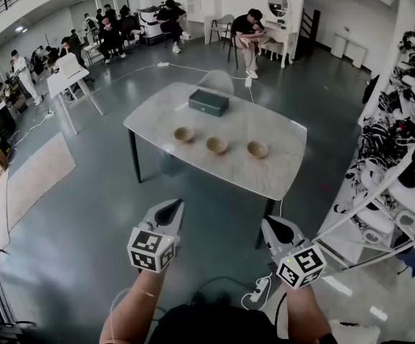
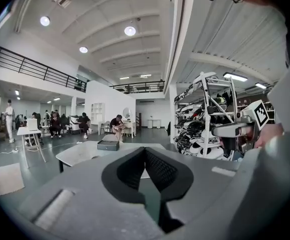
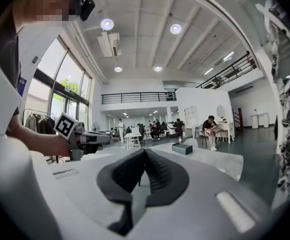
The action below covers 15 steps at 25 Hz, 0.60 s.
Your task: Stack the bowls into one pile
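Left gripper (image 1: 173,205) and right gripper (image 1: 270,226): jaws fully closed, holding nothing, well short of the table (image 1: 264,174). Three bowls (image 1: 217,145) stand apart on it.

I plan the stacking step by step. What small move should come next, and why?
Probably step toward the table: the three bowls sit apart, well beyond the left gripper and right gripper, both with jaws shut, empty.

The left gripper (image 2: 146,150) holds its 2 jaws together, empty, facing a white table (image 2: 79,153). 1 dark box (image 2: 108,145) lies on the table, a person (image 2: 117,126) sits beyond it, and a rack (image 2: 205,109) stands to its right.
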Motion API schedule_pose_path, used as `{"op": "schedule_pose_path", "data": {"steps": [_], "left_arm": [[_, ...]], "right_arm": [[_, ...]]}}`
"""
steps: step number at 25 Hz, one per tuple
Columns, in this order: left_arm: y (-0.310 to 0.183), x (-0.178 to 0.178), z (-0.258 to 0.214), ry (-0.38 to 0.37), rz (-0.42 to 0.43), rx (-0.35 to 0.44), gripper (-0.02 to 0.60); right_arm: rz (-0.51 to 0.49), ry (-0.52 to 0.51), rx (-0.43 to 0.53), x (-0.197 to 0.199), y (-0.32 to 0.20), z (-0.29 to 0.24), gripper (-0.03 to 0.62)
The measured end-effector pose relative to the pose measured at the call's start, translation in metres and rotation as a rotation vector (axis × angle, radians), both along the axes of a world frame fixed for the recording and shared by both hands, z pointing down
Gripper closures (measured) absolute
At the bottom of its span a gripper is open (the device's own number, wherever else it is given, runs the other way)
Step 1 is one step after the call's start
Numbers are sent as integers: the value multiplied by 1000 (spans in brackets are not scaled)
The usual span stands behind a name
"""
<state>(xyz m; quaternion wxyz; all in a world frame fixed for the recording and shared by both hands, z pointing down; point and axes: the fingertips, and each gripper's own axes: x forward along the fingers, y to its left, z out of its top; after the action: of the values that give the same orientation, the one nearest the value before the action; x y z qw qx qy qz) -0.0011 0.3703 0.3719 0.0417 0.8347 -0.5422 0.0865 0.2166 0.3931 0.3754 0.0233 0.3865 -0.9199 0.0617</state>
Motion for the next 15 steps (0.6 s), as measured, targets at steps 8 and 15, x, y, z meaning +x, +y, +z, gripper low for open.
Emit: {"op": "schedule_pose_path", "data": {"steps": [8, 15], "left_arm": [[14, 18, 7, -8, -15, -11, 571], [-4, 10, 19, 1, -26, -21, 571]], "right_arm": [[-21, 20, -34, 13, 12, 17, 592], [-10, 28, -63, 14, -7, 29, 591]]}}
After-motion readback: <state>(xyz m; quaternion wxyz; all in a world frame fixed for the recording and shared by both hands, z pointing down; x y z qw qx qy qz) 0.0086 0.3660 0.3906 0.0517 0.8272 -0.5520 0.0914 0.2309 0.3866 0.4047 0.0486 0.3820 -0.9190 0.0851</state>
